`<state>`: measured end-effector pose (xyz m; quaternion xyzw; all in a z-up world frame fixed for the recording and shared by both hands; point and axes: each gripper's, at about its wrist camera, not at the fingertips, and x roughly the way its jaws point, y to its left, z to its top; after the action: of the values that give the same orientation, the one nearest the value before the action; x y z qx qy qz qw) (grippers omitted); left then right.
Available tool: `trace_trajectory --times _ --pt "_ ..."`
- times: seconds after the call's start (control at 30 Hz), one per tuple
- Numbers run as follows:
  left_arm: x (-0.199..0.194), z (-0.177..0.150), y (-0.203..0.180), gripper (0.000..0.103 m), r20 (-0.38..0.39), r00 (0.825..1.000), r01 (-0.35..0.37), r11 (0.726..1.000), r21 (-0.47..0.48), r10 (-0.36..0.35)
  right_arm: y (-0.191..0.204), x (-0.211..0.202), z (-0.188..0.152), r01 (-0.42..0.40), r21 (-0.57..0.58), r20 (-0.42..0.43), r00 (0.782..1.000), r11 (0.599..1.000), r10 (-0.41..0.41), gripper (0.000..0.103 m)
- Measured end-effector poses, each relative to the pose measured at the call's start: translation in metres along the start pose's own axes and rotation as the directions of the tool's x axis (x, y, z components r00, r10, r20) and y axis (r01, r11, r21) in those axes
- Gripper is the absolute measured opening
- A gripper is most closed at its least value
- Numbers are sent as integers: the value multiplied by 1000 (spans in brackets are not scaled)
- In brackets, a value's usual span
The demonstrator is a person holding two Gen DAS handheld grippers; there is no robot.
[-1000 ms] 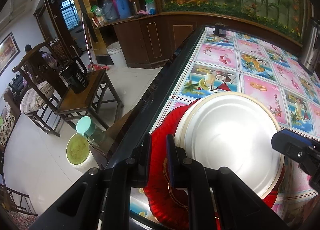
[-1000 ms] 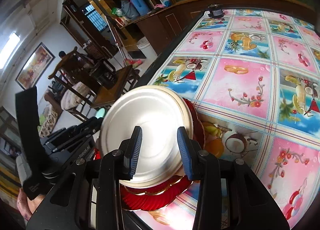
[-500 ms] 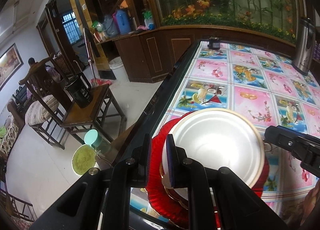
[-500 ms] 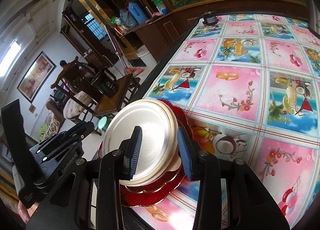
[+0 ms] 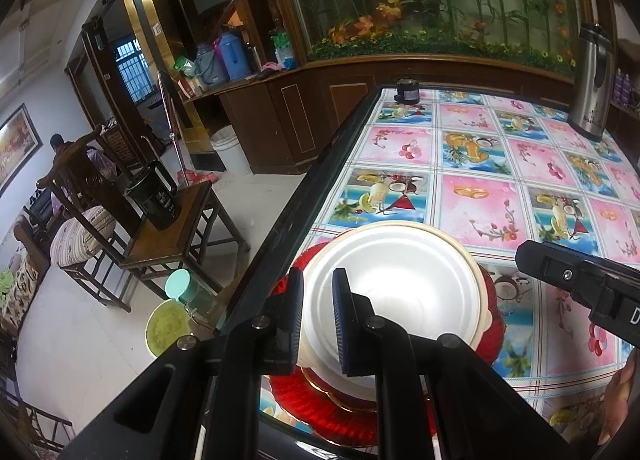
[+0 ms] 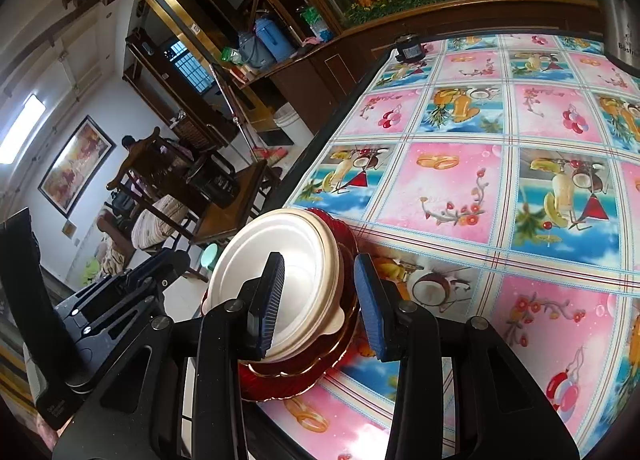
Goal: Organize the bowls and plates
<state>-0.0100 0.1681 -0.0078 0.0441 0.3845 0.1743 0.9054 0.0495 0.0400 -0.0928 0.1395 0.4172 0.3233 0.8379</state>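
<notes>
A white plate (image 5: 400,288) with a cream rim lies on top of a stack of red plates (image 5: 320,400) at the near left corner of the table. In the right wrist view the white plate (image 6: 296,260) sits on the red plates (image 6: 304,376) too. My left gripper (image 5: 317,320) has its narrow gap around the white plate's near rim; whether the pads press on it I cannot tell. My right gripper (image 6: 320,304) is open, its fingers straddling the plate's right rim without touching. The right gripper's body (image 5: 580,284) shows at the right of the left wrist view.
The table (image 5: 480,164) has a bright fruit-pattern cloth under glass and a dark edge (image 5: 304,196). A steel thermos (image 5: 592,84) and a small black jar (image 5: 406,90) stand at the far end. A wooden side table (image 5: 172,228) and chair (image 5: 84,228) stand on the floor to the left.
Both grippers have pulled back and up, so the plate stack looks smaller and lower. The white plate has settled flat on the red plates. The right gripper's fingers have spread wider.
</notes>
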Motion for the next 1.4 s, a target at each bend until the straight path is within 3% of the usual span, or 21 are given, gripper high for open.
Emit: trace_trajectory --times 0.03,0.1,0.17,0.57,0.77,0.9,1.13,1.4 --pt "-1 0 -2 26 0 1000 -2 1000 -1 2 -1 -1 -1 1 -1 2 1000 1000 -1 38" --pt "-4 0 -4 56 7 1000 -6 1000 -4 6 -3 -4 -1 0 -1 6 1000 1000 0 38" --pt "-11 0 -9 66 33 999 -13 1000 -3 13 -6 -7 -1 2 2 13 1000 1000 -2 38" --pt "-24 5 -50 69 58 998 24 998 62 -27 -53 -44 -2 57 80 76 995 995 -63 38" --pt "-22 1 -54 76 41 999 26 999 35 -28 -82 -54 -6 61 143 83 994 988 -73 38" --pt "-18 -5 -57 77 15 999 50 999 8 -50 -82 -48 -11 54 132 69 996 990 -64 38" --pt "-7 -15 -76 79 -44 984 172 985 -15 -173 -82 -39 -20 43 92 60 997 995 -49 38" --pt "2 -21 -82 79 -65 981 180 982 -55 -183 -92 -39 -24 10 74 94 995 997 -17 38"
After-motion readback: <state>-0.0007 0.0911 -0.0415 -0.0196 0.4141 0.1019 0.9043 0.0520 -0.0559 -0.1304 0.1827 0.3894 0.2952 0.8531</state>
